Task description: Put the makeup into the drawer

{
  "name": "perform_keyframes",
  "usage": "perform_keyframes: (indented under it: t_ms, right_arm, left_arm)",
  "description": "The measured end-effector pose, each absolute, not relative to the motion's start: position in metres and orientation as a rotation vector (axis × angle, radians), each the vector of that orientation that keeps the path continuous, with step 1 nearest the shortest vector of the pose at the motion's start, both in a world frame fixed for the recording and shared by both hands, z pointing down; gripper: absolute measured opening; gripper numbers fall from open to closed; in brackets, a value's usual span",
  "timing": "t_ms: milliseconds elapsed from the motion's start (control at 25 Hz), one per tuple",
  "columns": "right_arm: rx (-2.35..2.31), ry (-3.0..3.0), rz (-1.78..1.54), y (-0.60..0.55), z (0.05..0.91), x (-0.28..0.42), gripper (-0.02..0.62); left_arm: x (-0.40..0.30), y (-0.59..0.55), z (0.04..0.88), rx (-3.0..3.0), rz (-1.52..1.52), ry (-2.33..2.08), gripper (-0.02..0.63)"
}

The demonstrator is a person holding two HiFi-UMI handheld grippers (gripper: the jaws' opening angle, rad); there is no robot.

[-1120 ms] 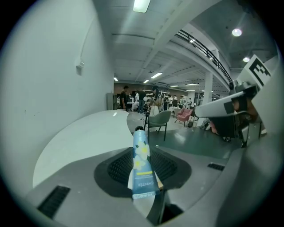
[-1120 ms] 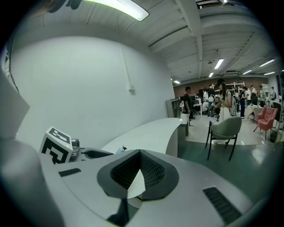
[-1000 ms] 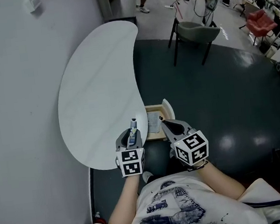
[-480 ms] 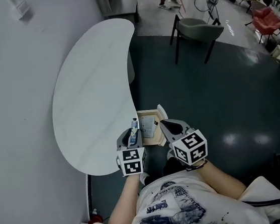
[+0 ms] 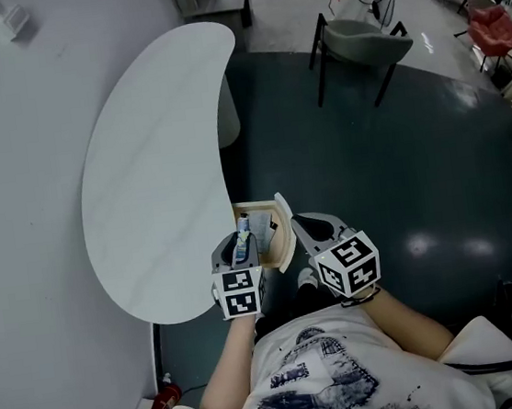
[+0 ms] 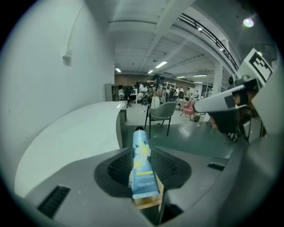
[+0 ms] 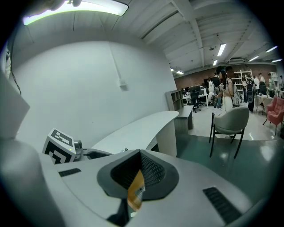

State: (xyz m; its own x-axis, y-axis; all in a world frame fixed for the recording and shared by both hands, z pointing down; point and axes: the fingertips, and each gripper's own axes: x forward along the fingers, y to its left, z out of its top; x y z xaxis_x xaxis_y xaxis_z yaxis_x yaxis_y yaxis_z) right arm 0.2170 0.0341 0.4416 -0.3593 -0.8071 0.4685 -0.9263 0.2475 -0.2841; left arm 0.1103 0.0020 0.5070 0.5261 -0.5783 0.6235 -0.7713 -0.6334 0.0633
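In the left gripper view, the left gripper [image 6: 143, 156] clamps a blue flowered makeup tube [image 6: 143, 175], cap pointing away. Only the right gripper view shows the right gripper [image 7: 138, 177] closed on a wood-coloured drawer edge [image 7: 134, 195]. The head view sets the tube at the open drawer [image 5: 258, 219], lower centre, beside the white table [image 5: 140, 167].

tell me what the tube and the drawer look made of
Tube: probably soft plastic, glossy blue with printed flowers; its flat crimped end suggests a squeeze tube. Drawer: seemingly light wood or plywood, matte tan walls with a pale front.
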Motion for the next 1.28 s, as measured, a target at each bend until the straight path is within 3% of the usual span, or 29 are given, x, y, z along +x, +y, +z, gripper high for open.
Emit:
perform_keyframes:
  t_ms: [440, 1280]
  right_arm:
    - [1.603, -2.276, 0.8, 0.035, 0.468, 0.263, 0.02]
    - [1.647, -2.182, 0.936, 0.038, 0.553, 0.27, 0.02]
  left_arm:
    - [0.14, 0.003, 0.549, 2.367, 0.845, -1.144, 0.167]
    - [0.158, 0.006, 0.635, 2.312, 0.907, -1.056, 0.167]
